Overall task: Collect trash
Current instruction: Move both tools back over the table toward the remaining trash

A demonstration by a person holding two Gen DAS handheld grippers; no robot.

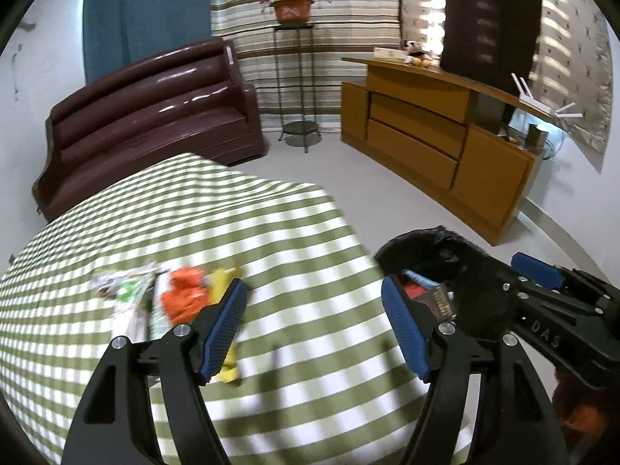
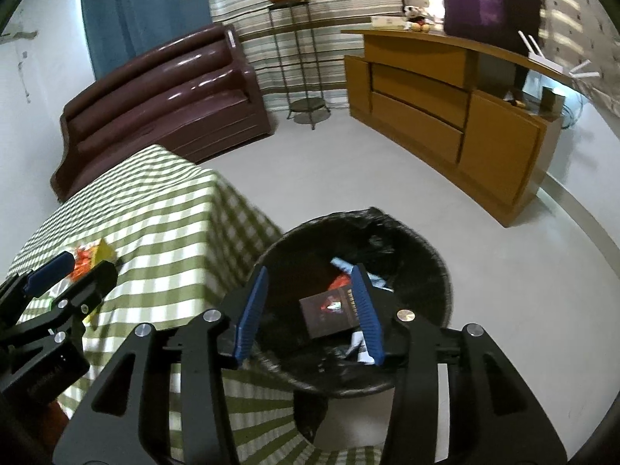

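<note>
**Gripper positions: drop done at bin, next pick pending**

Right gripper (image 2: 310,310) hangs over the black-lined bin (image 2: 434,255), jaws apart and empty; a dark booklet (image 2: 329,312) lies inside. We judge this a release step. Left gripper (image 1: 314,329), jaws apart, hovers above the desk (image 1: 294,232) beside the wrappers (image 1: 182,294). Next, we lower and close on one wrapper.

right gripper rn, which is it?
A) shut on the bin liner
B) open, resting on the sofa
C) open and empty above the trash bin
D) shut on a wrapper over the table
C: the right gripper is spread wide with nothing between its fingers, over the black-lined trash bin, where a dark brown packet already lies inside.
</note>
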